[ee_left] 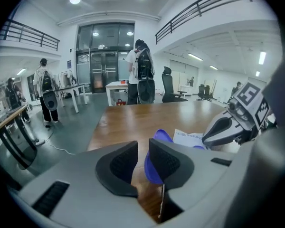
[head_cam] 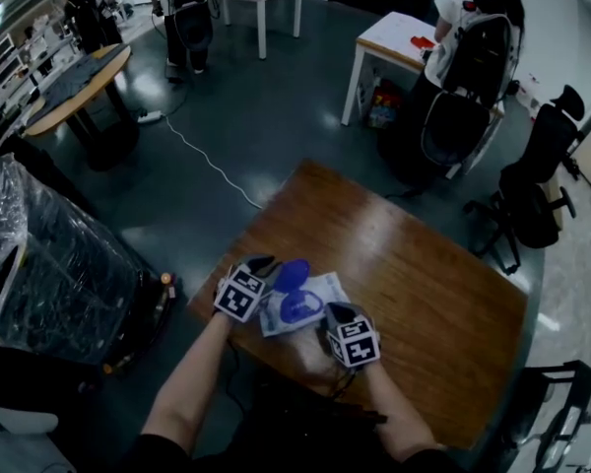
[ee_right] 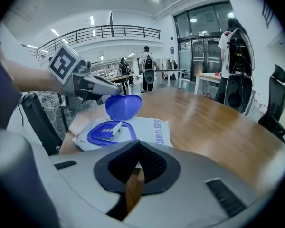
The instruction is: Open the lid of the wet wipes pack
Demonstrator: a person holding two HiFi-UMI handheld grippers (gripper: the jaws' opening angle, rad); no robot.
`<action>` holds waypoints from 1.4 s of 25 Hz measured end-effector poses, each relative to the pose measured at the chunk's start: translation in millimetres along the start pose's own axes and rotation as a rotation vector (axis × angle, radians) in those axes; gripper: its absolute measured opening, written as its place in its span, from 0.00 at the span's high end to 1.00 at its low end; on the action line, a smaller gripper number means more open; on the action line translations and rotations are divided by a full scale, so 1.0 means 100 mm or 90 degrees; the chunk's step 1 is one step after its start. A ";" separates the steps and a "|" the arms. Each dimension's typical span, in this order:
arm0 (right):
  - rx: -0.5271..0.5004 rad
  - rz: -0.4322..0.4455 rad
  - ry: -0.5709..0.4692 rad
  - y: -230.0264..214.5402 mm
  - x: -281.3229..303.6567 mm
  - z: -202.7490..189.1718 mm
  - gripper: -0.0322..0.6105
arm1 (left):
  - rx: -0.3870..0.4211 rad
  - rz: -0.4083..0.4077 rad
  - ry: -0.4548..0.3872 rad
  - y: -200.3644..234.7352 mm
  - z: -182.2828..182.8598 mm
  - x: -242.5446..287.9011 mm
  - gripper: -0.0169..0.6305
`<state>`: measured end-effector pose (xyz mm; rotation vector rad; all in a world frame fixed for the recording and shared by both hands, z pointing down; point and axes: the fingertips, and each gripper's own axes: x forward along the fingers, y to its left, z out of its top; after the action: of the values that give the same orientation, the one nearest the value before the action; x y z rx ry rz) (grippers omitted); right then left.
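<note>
Right gripper view: found lid [ee_right: 123,107] upright over pack [ee_right: 154,132]. Left gripper [ee_left: 143,146] slightly apart beside it, clamping nothing; right gripper [ee_right: 138,142] closed together. May flop shut, unsupported.

Wooden table [head_cam: 424,264], white cable [head_cam: 209,163] on floor, black office chair [head_cam: 537,190]

Dark glossy floor [head_cam: 276,97] fills the frame's upper half. A white-legged table [head_cam: 262,28] stands at top centre. Black chairs [head_cam: 537,185] sit at right.
</note>
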<state>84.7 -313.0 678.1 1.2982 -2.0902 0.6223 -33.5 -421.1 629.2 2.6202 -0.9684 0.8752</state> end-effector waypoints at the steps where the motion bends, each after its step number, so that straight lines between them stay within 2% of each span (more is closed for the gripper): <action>1: 0.001 -0.002 -0.013 0.02 -0.04 0.04 0.93 | -0.005 0.004 -0.005 0.01 0.00 -0.04 0.87; 8: 0.013 -0.039 -0.116 0.10 -0.39 0.44 0.93 | -0.051 0.022 -0.076 -0.02 0.07 -0.49 0.87; 11: 0.020 -0.056 -0.175 0.15 -0.58 0.66 0.93 | -0.058 0.010 -0.118 -0.17 0.13 -0.73 0.88; 14: 0.025 -0.074 -0.236 0.24 -0.83 0.88 0.93 | -0.058 -0.003 -0.160 -0.33 0.24 -0.97 0.96; 18: 0.025 -0.089 -0.309 0.40 -1.18 1.14 0.93 | -0.051 -0.026 -0.211 -0.52 0.47 -1.27 0.98; 28: 0.000 -0.064 -0.420 0.72 -1.85 1.48 0.93 | -0.015 -0.041 -0.270 -1.01 0.86 -1.73 0.98; 35: -0.014 -0.030 -0.455 0.75 -2.22 1.60 0.94 | -0.012 -0.010 -0.303 -1.27 1.10 -1.96 0.98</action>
<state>55.2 -247.7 404.1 1.7245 -2.5898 0.1028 -19.5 -264.4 424.4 2.8746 -1.0460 0.2304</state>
